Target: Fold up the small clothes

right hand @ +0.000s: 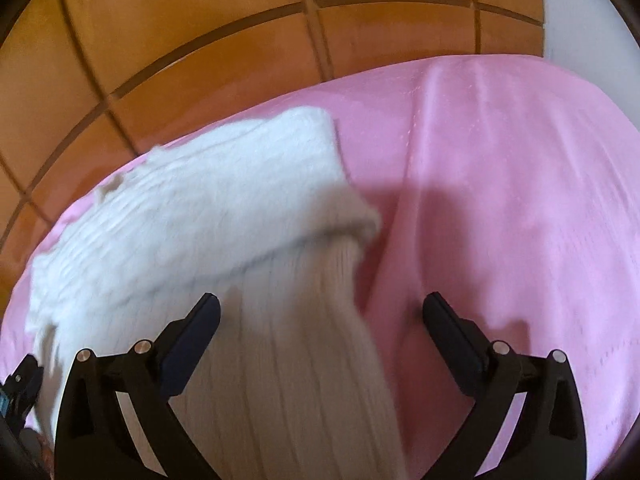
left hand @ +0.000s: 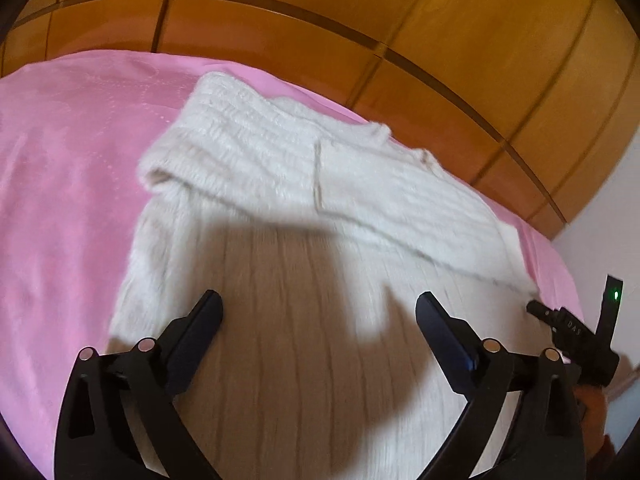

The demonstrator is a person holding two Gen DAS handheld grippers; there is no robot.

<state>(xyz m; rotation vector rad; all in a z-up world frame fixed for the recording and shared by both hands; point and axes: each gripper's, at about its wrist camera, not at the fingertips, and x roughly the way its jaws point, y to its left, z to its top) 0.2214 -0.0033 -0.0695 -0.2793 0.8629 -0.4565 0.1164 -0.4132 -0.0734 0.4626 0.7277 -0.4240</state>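
A white ribbed knit sweater (left hand: 304, 360) lies flat on a pink sheet (left hand: 60, 200). One fluffy sleeve (left hand: 256, 148) is folded across its upper part. My left gripper (left hand: 318, 308) hovers over the sweater's body, jaws wide apart, nothing between them. In the right wrist view the same sweater (right hand: 288, 360) fills the lower left, with the folded sleeve (right hand: 208, 208) above it. My right gripper (right hand: 320, 312) is open over the sweater's right edge, one finger above the knit and the other above bare pink sheet (right hand: 520, 200). Both pictures are blurred.
Orange-brown wooden panels (left hand: 360, 20) rise just behind the far edge of the sheet, also seen as wooden panels (right hand: 200, 20). A white wall (left hand: 600, 220) stands at the right. Part of the other black gripper (left hand: 576, 332) shows at the right edge.
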